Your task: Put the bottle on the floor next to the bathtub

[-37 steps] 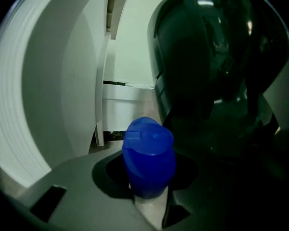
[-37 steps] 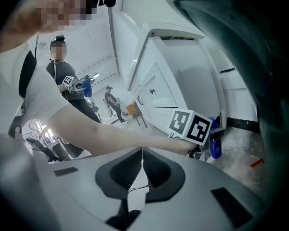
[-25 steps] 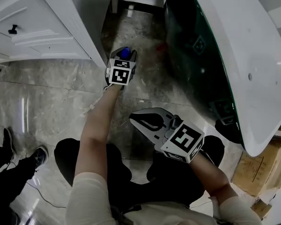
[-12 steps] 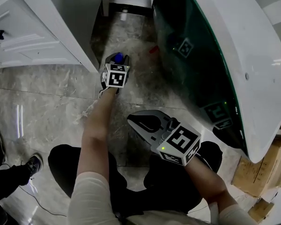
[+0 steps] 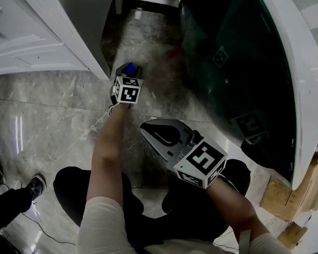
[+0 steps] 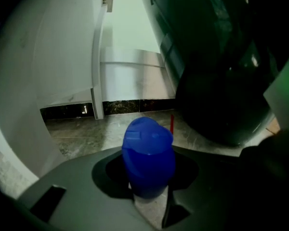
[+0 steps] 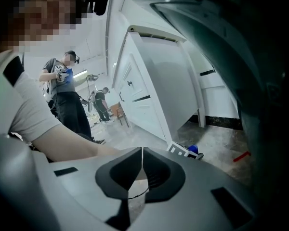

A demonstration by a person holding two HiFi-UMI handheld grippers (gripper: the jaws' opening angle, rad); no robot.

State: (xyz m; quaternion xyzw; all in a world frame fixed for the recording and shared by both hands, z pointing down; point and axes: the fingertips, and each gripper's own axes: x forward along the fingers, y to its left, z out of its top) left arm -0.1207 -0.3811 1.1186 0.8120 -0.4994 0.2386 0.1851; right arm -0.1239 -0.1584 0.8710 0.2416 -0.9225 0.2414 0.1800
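While my left gripper (image 6: 149, 179) clamps the bottle (image 6: 148, 158), its long axis runs roughly upright, blue cap on top.
I see it down by the floor (image 5: 58, 105), between cabinet (image 5: 47, 30) and bathtub (image 5: 228, 78); my right gripper (image 7: 139, 172) is pinched together, empty.

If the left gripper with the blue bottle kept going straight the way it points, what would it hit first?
Probably the floor, in the strip between the cabinet and the tub, short of the dark baseboard. Depth is hard to judge.
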